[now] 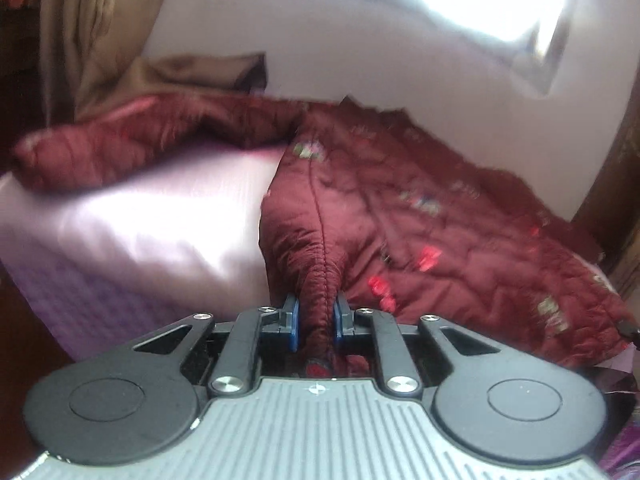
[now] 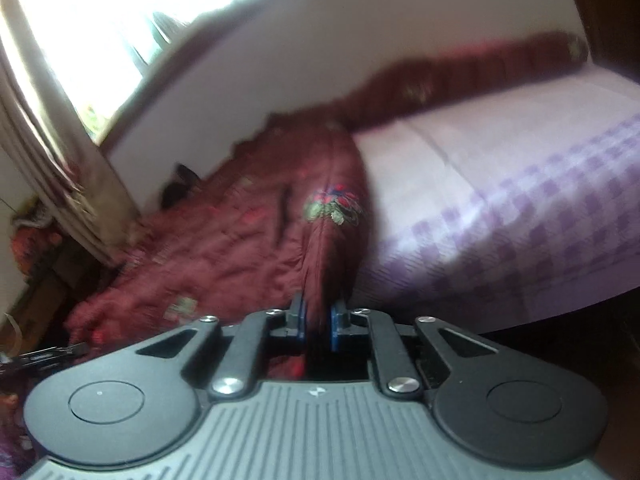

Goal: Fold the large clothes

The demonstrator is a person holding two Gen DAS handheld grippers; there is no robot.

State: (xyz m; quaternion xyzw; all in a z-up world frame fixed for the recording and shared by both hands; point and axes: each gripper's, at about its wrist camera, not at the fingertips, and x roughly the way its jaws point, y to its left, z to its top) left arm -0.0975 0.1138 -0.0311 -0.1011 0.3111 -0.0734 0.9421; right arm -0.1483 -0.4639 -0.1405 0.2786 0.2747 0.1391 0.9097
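A dark red quilted jacket (image 1: 400, 216) with embroidered flowers lies spread on a bed with a lilac checked sheet (image 1: 140, 224). One sleeve (image 1: 132, 140) stretches to the left in the left wrist view. My left gripper (image 1: 317, 316) is shut on a bunched seam at the jacket's near edge, the blue pads pressing the fabric from both sides. In the right wrist view the same jacket (image 2: 224, 248) fills the left half, its other sleeve (image 2: 472, 68) running off to the far right. My right gripper (image 2: 318, 324) is shut on a raised fold of the jacket's hem.
A white wall (image 1: 360, 40) backs the bed, with a bright window (image 2: 100, 20) and beige curtains (image 2: 44, 136). More beige fabric (image 1: 92, 40) hangs at the far left. Dark floor borders the lilac sheet (image 2: 520, 200) below its edge. Clutter (image 2: 32, 240) sits by the bed's left end.
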